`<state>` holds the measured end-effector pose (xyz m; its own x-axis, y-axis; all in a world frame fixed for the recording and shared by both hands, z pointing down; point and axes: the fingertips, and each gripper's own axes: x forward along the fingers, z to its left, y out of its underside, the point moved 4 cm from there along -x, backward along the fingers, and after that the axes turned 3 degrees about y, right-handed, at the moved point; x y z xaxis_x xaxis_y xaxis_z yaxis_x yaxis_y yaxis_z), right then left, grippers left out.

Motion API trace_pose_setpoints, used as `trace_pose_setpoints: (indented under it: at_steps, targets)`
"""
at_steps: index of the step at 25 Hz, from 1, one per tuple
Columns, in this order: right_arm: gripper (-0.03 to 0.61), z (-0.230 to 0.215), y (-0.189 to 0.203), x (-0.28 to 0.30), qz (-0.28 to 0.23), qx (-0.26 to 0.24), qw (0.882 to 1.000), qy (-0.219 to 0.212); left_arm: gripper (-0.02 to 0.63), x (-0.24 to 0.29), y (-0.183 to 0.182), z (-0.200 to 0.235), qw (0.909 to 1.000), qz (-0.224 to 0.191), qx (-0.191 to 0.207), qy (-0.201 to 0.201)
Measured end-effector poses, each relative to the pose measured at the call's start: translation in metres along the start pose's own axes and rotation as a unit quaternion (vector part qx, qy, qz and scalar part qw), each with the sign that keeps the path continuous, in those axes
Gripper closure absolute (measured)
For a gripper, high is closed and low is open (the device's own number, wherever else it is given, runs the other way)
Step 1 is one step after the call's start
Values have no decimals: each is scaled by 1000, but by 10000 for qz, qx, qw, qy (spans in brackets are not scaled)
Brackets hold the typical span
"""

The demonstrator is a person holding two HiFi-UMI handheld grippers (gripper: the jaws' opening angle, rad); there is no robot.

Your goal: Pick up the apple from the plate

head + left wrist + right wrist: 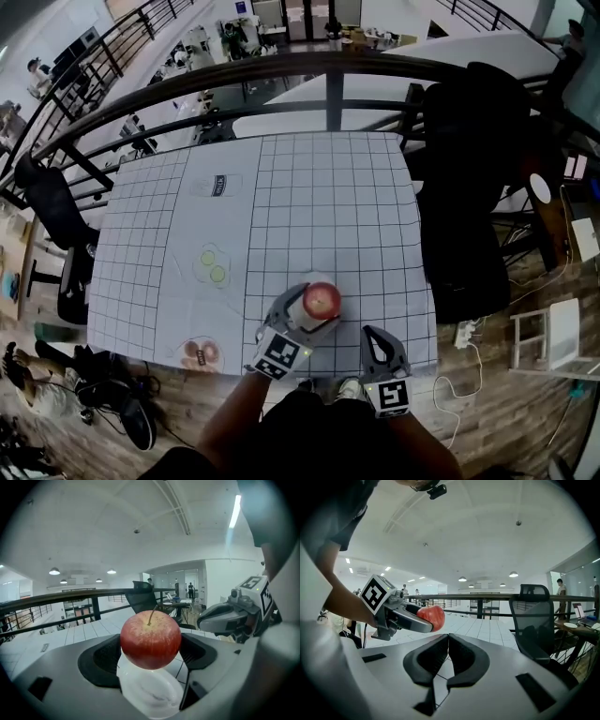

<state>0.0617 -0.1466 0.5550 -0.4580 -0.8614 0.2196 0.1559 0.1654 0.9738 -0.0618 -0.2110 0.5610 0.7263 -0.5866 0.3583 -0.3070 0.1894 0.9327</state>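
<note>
A red apple (322, 300) with a short stem sits between the jaws of my left gripper (309, 314), near the table's front edge. In the left gripper view the apple (150, 639) fills the gap between the two black pads (101, 656), and the gripper is shut on it. A clear whitish plate (150, 691) lies right under the apple; whether they touch I cannot tell. My right gripper (380, 349) hangs just right of it, jaws together and holding nothing. The right gripper view shows the apple (432, 617) at the tip of the left gripper (426, 620).
The table (328, 206) has a white grid cloth. Three clear plates lie on its left half: one with brown food (201, 352), one with green pieces (213, 263), one far back (217, 186). A black chair (469, 187) stands right, a railing (328, 70) behind.
</note>
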Motion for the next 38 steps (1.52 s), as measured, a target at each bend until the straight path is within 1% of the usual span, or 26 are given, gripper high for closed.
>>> trace_pose_setpoints:
  at_steps: [3, 6, 9, 12, 15, 18, 20, 23, 25, 28, 31, 38]
  targets:
    - [555, 3, -19, 2, -393, 75, 9992, -67, 215, -16, -23, 1, 9995, -264, -34, -152]
    - [555, 5, -35, 0, -581, 113, 9982, -127, 215, -34, -42, 0, 9982, -503, -68, -315]
    - [555, 5, -46, -3, -586, 8, 9981, -190, 215, -53, -58, -3, 9969, -624, 5, -469]
    - [555, 3, -64, -5, -888, 95, 9958, -182, 215, -69, -68, -7, 9956, -707, 58, -616]
    - [555, 1, -73, -2, -1048, 26, 9942, -232, 215, -81, -72, -9, 9940, -749, 97, -793]
    - [554, 1, -76, 4, -964, -278, 9946, -265, 215, -87, -75, -8, 9920, -801, 98, -967]
    - [555, 3, -83, 7, -1017, -424, 9936, -260, 215, -91, -77, -10, 9911, -823, 83, -1041]
    - [555, 6, -100, 7, -1279, -379, 9907, -285, 215, -94, -77, -12, 9903, -832, 71, -1113]
    - [555, 5, -105, 6, -1366, -342, 9896, -298, 215, -96, -76, -13, 9896, -838, 69, -1164]
    - [555, 3, -106, 6, -1337, -308, 9901, -302, 215, -97, -76, -13, 9890, -837, 72, -1216]
    - [555, 0, -101, 6, -1253, -400, 9908, -323, 215, -97, -76, -15, 9889, -826, 61, -1236]
    - [555, -7, -104, 6, -1334, -397, 9897, -343, 215, -93, -75, -18, 9888, -821, 49, -1244]
